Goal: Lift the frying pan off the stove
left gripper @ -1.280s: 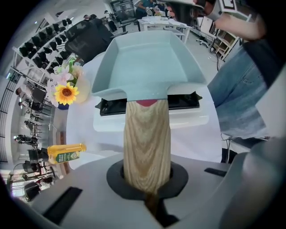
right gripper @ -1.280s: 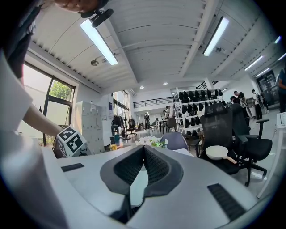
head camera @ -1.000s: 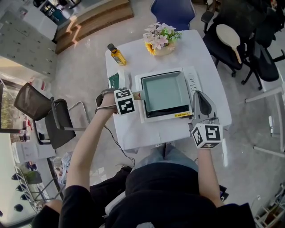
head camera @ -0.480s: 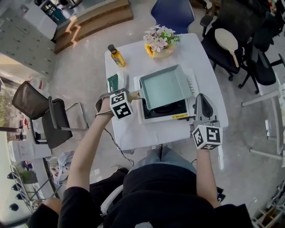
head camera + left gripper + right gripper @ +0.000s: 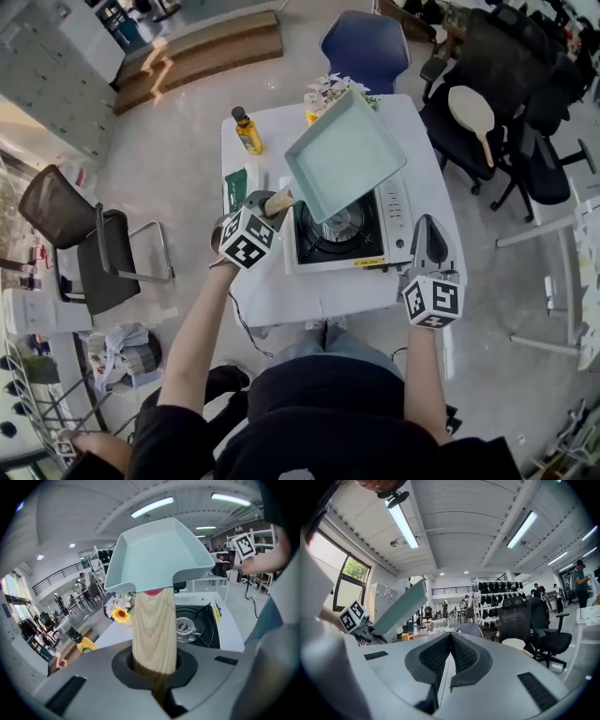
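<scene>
Left gripper (image 5: 269, 206), centre-left of the head view, is clamped on the wooden handle (image 5: 154, 630) of the frying pan (image 5: 345, 155). The pan is tilted and clear above the stove (image 5: 396, 202) at frame centre. Right gripper (image 5: 427, 234), lower right beside the stove, has its jaws pressed together on nothing.

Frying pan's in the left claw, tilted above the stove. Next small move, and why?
Probably roll the frying pan level, clear of the stove: the left claw is shut on its wooden handle, and the pan hangs tilted above the burner.
</scene>
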`<state>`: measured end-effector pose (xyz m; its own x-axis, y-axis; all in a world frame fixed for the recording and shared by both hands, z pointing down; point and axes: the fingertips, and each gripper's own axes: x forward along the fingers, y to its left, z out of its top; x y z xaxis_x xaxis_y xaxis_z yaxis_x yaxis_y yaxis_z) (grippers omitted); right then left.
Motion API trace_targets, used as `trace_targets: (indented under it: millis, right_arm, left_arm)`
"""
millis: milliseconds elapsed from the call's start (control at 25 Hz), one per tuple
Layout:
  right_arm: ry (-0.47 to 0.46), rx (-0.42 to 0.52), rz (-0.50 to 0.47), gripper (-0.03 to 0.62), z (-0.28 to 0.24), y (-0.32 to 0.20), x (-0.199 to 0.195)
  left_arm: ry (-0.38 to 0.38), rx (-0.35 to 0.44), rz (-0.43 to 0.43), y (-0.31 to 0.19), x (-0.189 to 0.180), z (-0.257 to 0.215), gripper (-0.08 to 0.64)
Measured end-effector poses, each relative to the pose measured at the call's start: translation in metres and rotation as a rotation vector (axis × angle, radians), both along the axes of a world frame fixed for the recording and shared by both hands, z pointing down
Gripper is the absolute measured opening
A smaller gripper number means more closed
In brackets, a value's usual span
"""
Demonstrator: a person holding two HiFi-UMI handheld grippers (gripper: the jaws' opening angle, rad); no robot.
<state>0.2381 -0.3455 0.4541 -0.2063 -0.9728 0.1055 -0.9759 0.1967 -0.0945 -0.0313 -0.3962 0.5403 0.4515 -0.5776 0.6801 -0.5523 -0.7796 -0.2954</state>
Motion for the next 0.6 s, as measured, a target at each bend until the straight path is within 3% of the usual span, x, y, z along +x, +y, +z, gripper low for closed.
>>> trace_targets:
  millis: [480, 600]
  right_arm:
    - [0.029, 0.039, -0.055, 0.002, -0.014, -0.011, -0.018]
    - [0.034, 0.049, -0.073, 0.002, -0.017, -0.010, -0.022]
  left_arm:
    - [0.459, 0.272, -0.155, 0.005, 0.032, -0.086, 0.014]
    - [0.538, 0.324, -0.201, 0.012, 0.029, -0.103, 0.014]
